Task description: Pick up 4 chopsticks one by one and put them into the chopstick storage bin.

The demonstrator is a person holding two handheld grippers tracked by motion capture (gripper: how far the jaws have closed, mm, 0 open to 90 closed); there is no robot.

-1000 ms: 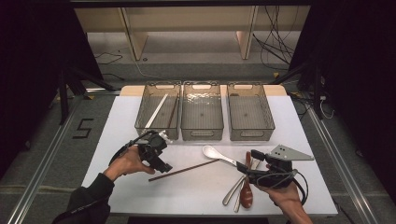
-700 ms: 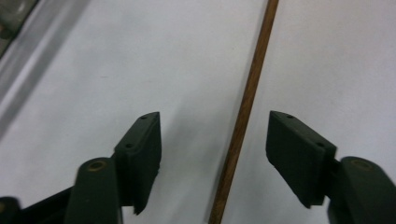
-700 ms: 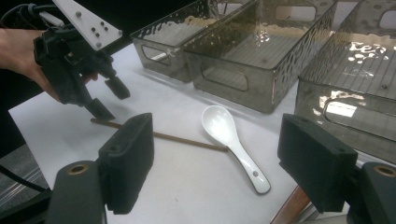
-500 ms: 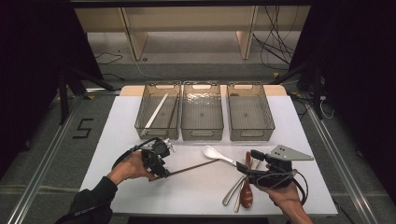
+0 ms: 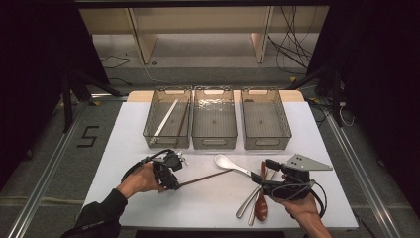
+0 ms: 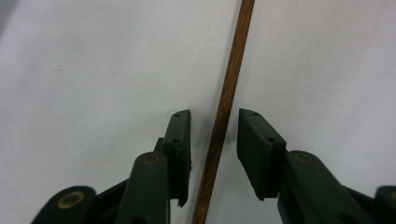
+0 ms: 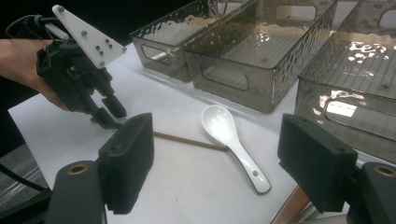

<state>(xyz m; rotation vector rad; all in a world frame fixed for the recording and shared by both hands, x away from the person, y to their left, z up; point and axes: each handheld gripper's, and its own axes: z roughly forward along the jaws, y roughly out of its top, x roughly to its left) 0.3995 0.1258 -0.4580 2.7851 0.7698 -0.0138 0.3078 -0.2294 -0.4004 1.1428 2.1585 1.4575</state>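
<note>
Fingers of left gripper closing round brown chopstick, not yet pinching; right gripper wide open, empty. Grasp step; next: squeeze, lift w/o slip.

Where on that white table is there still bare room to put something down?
The near left corner of the table, below the left hand-held gripper, is bare, as is the strip right of the bins. Crowded: the near right, where the white spoon and other utensils lie.

matt wooden chopstick, glossy white ceramic-looking spoon.
</note>
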